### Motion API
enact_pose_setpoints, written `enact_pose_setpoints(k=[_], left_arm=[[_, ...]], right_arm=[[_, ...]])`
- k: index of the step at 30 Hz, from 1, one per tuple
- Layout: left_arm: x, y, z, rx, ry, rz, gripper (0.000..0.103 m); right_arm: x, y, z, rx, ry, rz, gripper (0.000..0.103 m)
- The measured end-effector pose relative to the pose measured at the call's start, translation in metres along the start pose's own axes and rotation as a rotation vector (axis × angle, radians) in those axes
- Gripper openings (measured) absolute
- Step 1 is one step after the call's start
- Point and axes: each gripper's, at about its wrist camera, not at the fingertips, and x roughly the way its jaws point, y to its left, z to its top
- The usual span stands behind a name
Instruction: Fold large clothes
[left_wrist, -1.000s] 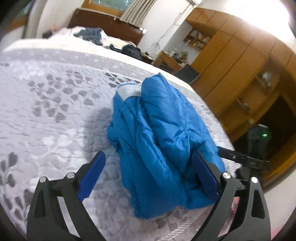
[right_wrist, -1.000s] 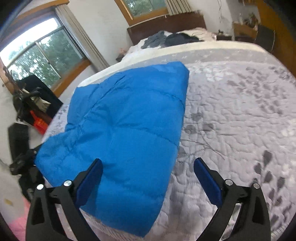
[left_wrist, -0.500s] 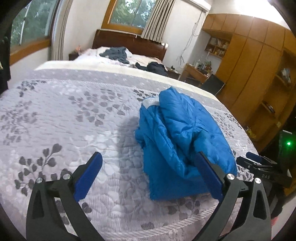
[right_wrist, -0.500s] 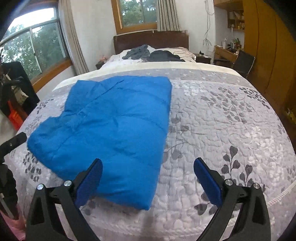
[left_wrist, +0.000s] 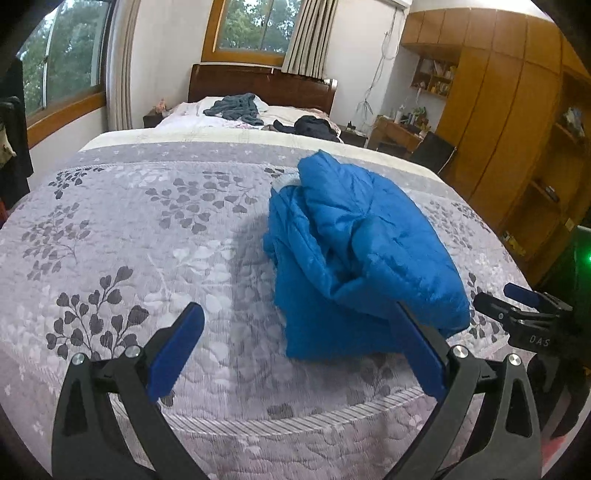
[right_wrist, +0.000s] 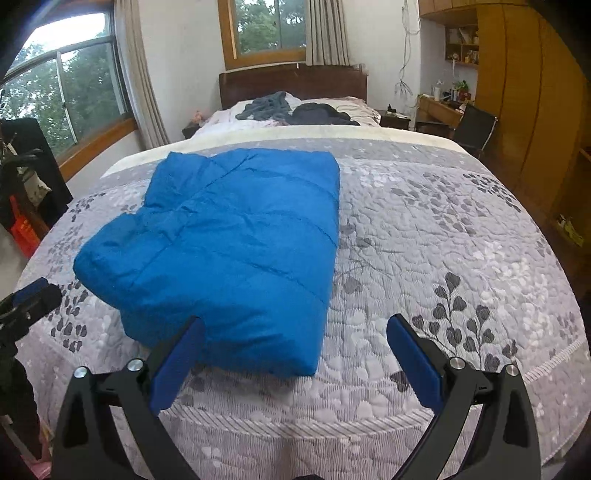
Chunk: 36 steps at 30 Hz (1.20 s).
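Note:
A blue puffer jacket (left_wrist: 354, 251) lies folded into a thick bundle on the grey leaf-patterned quilt (left_wrist: 147, 236) of the near bed. In the right wrist view the jacket (right_wrist: 229, 243) is a broad rectangle left of centre. My left gripper (left_wrist: 299, 347) is open and holds nothing, hovering over the bed's front edge, with its right pad just in front of the jacket's near corner. My right gripper (right_wrist: 295, 350) is also open with nothing in it, just short of the jacket's near edge. The right gripper (left_wrist: 524, 306) also shows at the far right of the left wrist view.
A second bed (left_wrist: 258, 114) with dark clothes heaped on it stands beyond, under a window. Wooden wardrobes (left_wrist: 517, 129), a desk and a black chair (right_wrist: 476, 129) line the right side. Dark bags and a red item (right_wrist: 22, 229) sit on the floor at the left.
Both grippers have drawn back and risen away from the jacket, so more of the bed and room shows. The jacket lies where it was. Both grippers stayed open.

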Motion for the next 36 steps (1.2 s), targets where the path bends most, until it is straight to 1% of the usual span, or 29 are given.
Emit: enact_pose_setpoints(k=[6, 11, 16, 36], left_arm=[[-0.002, -0.008, -0.007, 0.017, 0.018, 0.02, 0.1], [-0.001, -0.011, -0.012, 0.018, 0.036, 0.04, 0.1], [-0.001, -0.017, -0.016, 0.03, 0.048, 0.04, 0.1], [-0.001, -0.023, -0.019, 0.052, 0.062, 0.046, 0.1]], right_arm=[[-0.005, -0.003, -0.005, 0.004, -0.01, -0.028, 0.099], [-0.009, -0.003, -0.008, 0.002, -0.009, -0.023, 0.099], [-0.01, 0.001, -0.01, -0.012, -0.001, -0.032, 0.099], [-0.009, -0.002, -0.013, -0.003, 0.017, -0.016, 0.099]])
